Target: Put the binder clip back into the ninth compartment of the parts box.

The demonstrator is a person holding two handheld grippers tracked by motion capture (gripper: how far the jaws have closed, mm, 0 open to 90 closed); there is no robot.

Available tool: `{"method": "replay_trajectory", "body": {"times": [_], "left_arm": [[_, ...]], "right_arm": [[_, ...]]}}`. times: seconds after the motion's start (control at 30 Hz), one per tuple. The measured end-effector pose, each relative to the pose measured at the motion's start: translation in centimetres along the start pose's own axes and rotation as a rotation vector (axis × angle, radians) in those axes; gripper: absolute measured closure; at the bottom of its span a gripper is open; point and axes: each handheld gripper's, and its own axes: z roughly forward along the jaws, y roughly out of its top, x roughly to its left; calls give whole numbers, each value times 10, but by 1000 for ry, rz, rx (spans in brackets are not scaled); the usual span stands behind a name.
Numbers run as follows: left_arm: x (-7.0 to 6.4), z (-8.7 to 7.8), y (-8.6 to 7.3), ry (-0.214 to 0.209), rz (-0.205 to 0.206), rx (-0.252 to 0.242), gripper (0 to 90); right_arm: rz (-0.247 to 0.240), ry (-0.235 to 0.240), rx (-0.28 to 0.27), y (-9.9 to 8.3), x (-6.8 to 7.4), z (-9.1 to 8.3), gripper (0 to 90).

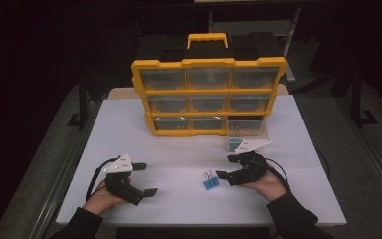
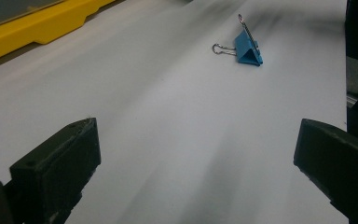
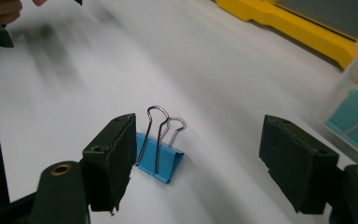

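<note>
No legible text, label, brand, number or sign found. Checked: yellow drawer organiser (image 1: 209,94) at the far side of the desk (image 1: 129,124), blue binder clip (image 1: 210,180) lying in front of that organiser, and both tool bodies. Nothing readable on any surface.

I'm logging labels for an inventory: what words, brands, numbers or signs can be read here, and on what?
None can be read.
Yellow organizer: no label shows on its frame or drawer fronts.
Blue binder clip: plain, no print.
Clear drawer pulled out on the table: no marking.
Left gripper and right gripper: no lettering.
</note>
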Motion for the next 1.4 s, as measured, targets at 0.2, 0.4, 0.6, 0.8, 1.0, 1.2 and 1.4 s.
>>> {"method": "replay_trajectory", "body": {"times": [0.2, 0.4, 0.6, 0.8, 1.0, 1.2, 1.4], "left_arm": [[0, 1, 0, 0, 0, 2, 3], [-1, 2, 0, 0, 5, 7, 3], [-1, 2, 0, 1, 7, 9, 3], [-1, 2, 0, 0, 7, 13, 3], [-1, 2, 0, 0, 8, 13, 3], [-1, 2, 0, 0, 7, 11, 3], [-1, 1, 0, 1, 8, 11, 4]], "right_arm": [[-15, 47, -5, -3, 3, 14, 291], [7, 83, -19, -4, 3, 28, 349], [2, 98, -14, -3, 4, 38, 434], [10, 127, -16, -2, 4, 47, 543], [30, 154, 15, -4, 3, 54, 630], [39, 193, 31, -5, 1, 56, 747], [42, 238, 4, -3, 0, 52, 833]]}}
